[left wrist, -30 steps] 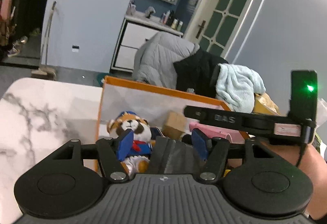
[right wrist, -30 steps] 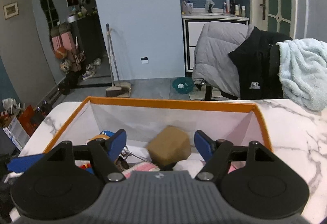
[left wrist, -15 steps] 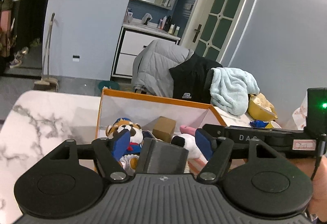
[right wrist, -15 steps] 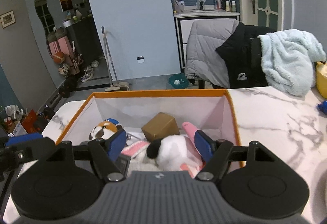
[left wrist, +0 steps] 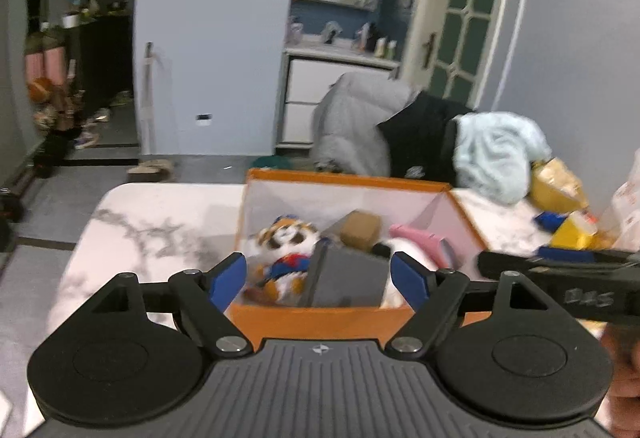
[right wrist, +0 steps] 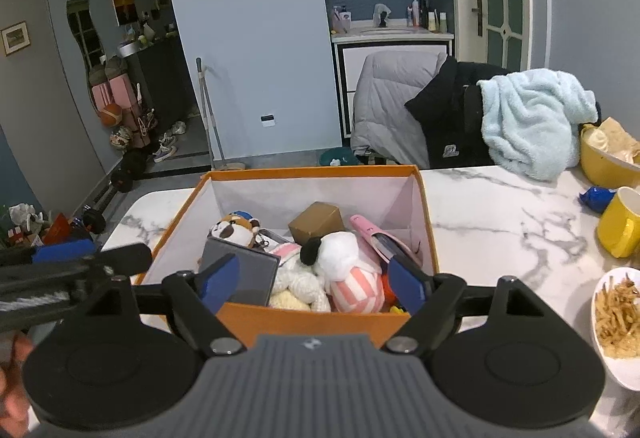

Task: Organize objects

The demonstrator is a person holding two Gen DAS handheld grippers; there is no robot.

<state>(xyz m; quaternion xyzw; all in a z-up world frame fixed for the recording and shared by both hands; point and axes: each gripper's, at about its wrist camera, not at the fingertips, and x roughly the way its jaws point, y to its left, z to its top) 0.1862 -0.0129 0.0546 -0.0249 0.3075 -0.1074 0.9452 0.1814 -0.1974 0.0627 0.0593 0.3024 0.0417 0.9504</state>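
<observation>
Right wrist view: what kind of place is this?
Most likely a lived-in home, dining area: a marble table carrying an orange box of plush toys, a plate of fries, and a bathroom vanity with a mirror through the doorway behind.

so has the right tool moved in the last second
Yes. The right tool has pulled back and up from the orange box: a second ago it sat over the box's inside, now the near wall shows in front.
</observation>
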